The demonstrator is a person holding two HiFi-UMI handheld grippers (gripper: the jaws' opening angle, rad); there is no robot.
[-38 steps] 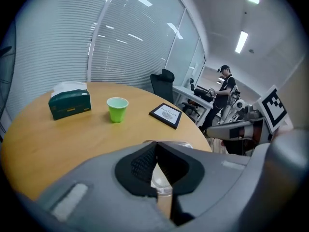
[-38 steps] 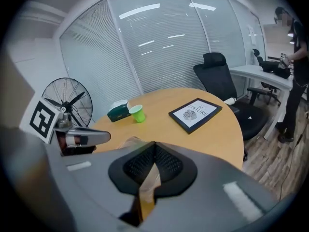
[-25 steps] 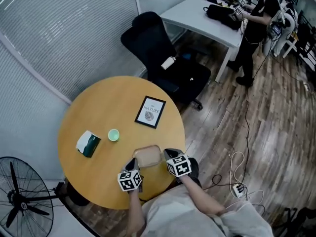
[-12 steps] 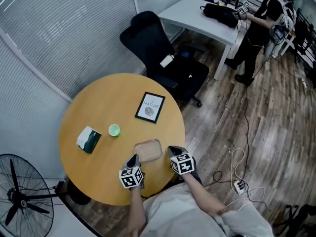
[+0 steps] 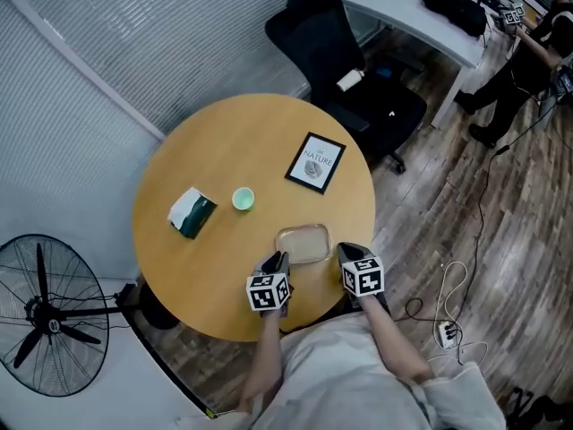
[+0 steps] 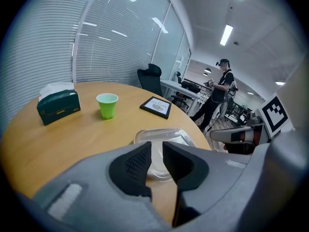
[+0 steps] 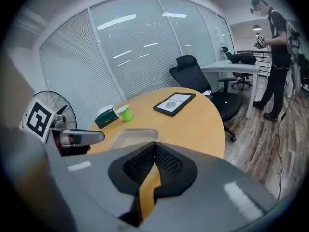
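Left gripper: I read its jaws as slightly apart, with the near rim of the clear tray showing in the gap; I cannot tell whether they touch.
Right gripper: jaws together, empty, just right of the tray.
Tray: flat on the round desk.
Green cup: beyond the tray, to its left.
Tissue box: farther left of the tray.
Framed print: beyond the tray, apart from it.

I stand at a round wooden table in a glass-walled office. Closed white blinds line the far-left wall. A black pedestal fan stands near left, a black office chair beyond the table and a white desk far right. The floor is dark wood plank, under lit ceiling strip lights.
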